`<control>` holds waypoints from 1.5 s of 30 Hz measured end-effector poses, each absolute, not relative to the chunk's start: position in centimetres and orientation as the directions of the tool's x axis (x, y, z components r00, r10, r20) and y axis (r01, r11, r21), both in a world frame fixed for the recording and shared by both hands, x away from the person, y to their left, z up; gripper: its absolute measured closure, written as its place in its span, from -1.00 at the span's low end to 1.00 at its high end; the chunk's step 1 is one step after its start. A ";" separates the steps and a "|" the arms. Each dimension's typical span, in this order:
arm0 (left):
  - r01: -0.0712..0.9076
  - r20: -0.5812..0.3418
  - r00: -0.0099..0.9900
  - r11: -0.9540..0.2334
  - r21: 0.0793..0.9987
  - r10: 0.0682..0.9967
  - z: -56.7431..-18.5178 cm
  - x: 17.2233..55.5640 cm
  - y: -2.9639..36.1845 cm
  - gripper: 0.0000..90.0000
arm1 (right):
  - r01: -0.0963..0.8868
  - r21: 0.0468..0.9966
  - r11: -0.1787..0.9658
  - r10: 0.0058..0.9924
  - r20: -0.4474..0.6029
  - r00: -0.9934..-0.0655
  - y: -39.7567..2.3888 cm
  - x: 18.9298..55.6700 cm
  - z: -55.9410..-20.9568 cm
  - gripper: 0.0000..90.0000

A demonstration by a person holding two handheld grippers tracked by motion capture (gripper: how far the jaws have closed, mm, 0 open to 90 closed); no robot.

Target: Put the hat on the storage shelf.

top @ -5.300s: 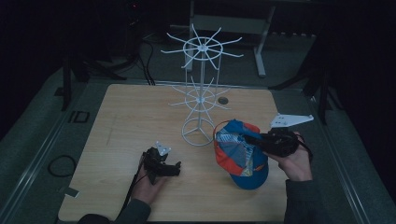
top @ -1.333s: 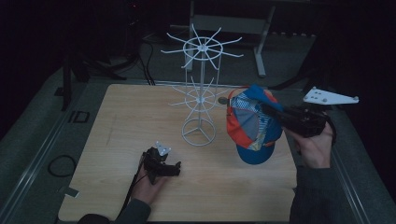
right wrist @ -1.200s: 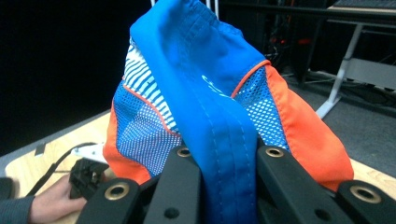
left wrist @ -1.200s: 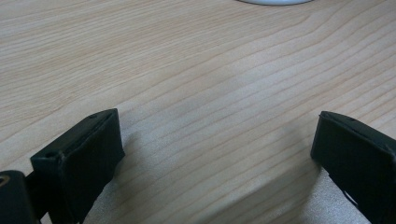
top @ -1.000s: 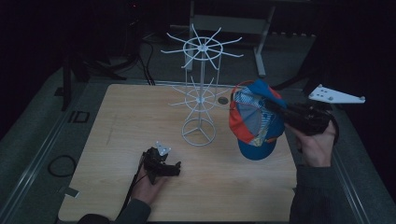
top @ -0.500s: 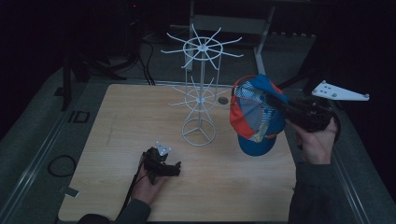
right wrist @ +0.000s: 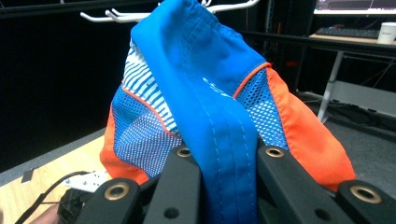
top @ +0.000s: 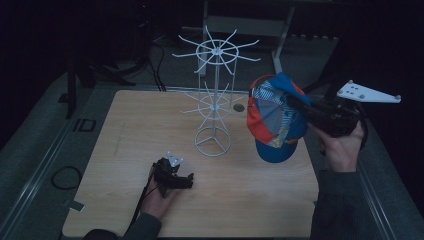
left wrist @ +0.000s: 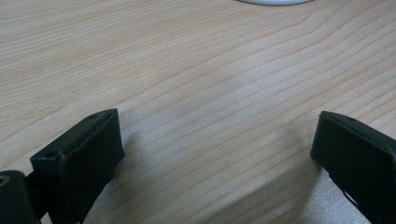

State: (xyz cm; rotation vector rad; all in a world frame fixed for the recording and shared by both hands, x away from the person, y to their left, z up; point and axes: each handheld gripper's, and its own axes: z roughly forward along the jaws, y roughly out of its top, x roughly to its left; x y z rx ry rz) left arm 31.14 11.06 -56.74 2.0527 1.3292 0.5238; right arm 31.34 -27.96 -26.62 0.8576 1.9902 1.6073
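Observation:
A blue and orange mesh cap point(top: 274, 117) hangs in the air to the right of the white wire rack point(top: 215, 95), clear of its hooks. My right gripper point(top: 300, 107) is shut on the cap's blue fabric point(right wrist: 219, 116), whose crown rises in front of the jaws. The rack's white hooks point(right wrist: 112, 16) show behind the cap's top. My left gripper point(top: 186, 181) rests on the wooden table point(top: 150, 125) near the front, held by a hand. Its jaws stand wide apart over bare wood point(left wrist: 210, 121), with nothing between them.
The rack's round base point(top: 213, 142) stands mid-table, and its rim point(left wrist: 273, 2) shows just beyond my left gripper. A small dark disc point(top: 239, 107) lies behind the rack. Dark floor, cables and a desk frame point(top: 280, 30) surround the table.
My right gripper has lifted the cap off the table and carried it up and to the right, level with the rack's lower hooks. The left gripper has stayed put.

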 end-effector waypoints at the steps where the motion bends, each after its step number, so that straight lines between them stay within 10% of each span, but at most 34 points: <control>1: 0.661 -0.007 0.413 -0.294 0.691 0.911 -56.7 31.1 11.1 -0.94 | 0.188 0.973 0.130 0.702 0.044 -0.711 -27.9 31.3 -26.5 0.87; 45: 0.660 -0.004 0.415 -0.297 0.690 0.910 -56.7 31.1 11.1 -0.94 | 0.129 0.991 0.030 0.702 0.071 -0.708 -26.9 33.9 -24.3 0.87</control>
